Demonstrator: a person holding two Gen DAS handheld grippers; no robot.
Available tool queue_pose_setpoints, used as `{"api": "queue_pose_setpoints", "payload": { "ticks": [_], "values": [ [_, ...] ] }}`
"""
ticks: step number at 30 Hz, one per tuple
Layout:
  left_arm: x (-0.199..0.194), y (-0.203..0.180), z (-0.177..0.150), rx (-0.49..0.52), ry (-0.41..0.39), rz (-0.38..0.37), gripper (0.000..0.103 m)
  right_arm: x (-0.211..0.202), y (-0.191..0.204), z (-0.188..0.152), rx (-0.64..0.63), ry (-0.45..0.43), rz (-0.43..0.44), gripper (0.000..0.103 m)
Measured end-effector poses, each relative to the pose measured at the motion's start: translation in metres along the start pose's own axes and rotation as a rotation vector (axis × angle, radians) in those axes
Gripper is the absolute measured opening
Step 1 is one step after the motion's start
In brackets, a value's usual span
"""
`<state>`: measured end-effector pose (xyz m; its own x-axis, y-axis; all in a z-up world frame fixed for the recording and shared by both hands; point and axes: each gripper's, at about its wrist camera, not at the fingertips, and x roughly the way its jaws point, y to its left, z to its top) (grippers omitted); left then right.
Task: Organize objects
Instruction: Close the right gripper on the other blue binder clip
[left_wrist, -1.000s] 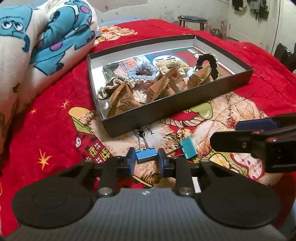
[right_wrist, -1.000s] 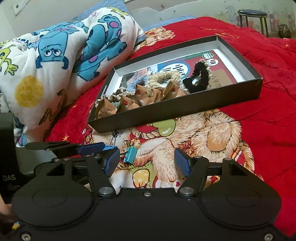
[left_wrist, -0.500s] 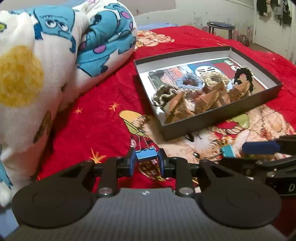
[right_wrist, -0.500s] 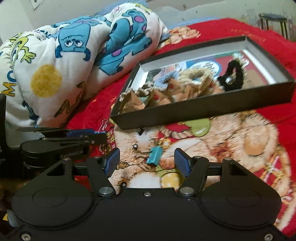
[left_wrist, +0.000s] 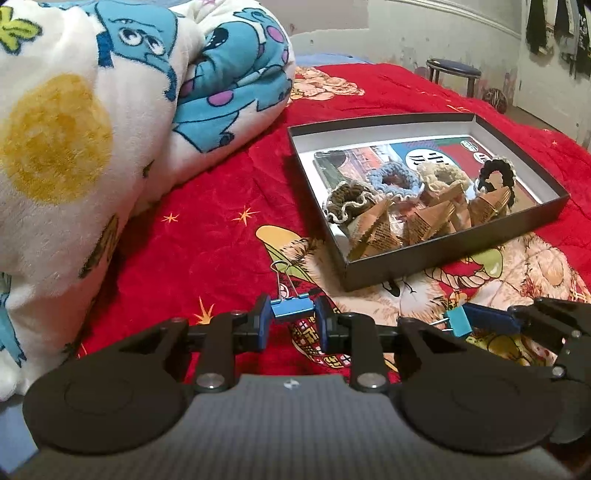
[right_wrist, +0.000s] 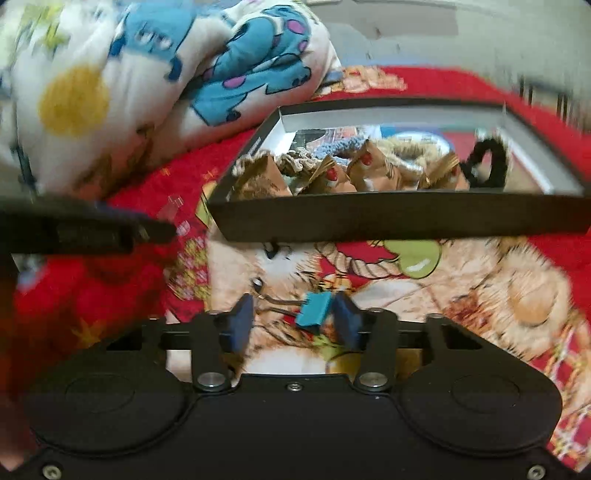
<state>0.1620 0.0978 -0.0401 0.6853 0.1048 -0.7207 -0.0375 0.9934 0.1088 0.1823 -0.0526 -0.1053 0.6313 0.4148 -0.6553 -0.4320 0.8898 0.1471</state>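
Observation:
My left gripper is shut on a blue binder clip, held above the red bedspread, its wire handles pointing away from me. A teal binder clip lies on the bedspread between the fingers of my right gripper. Those jaws are closing: the clip sits against the right pad, with a gap to the left pad. In the left wrist view the right gripper shows at the right around the teal clip. A shallow black box beyond holds crocheted scrunchies and folded paper cones.
A rolled plush blanket with blue cartoon monsters fills the left side. The box's near wall stands just past the teal clip. A dark stool stands by the far wall. My left gripper's finger shows blurred at the left in the right wrist view.
My right gripper came forward over the teal clip and its jaws narrowed around it. My left gripper drew left and up from the box, still holding the blue clip.

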Motion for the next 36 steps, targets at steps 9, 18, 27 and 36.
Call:
{"api": "queue_pose_setpoints", "payload": {
  "ticks": [9, 18, 27, 36],
  "values": [
    [0.0, -0.005, 0.0, 0.024, -0.005, -0.01, 0.029, -0.001, 0.004, -0.001, -0.056, -0.018, -0.031, 0.032],
    [-0.002, -0.005, 0.002, 0.021, -0.009, -0.004, 0.03, 0.009, 0.015, 0.001, -0.07, -0.021, 0.002, 0.068],
    [-0.005, -0.004, 0.002, 0.021, -0.017, -0.004, 0.03, 0.016, 0.021, 0.003, -0.063, -0.032, -0.095, 0.049],
    [-0.003, -0.007, 0.001, 0.031, -0.021, -0.022, 0.03, 0.01, 0.015, 0.003, -0.02, -0.056, -0.095, 0.045]
  ]
}}
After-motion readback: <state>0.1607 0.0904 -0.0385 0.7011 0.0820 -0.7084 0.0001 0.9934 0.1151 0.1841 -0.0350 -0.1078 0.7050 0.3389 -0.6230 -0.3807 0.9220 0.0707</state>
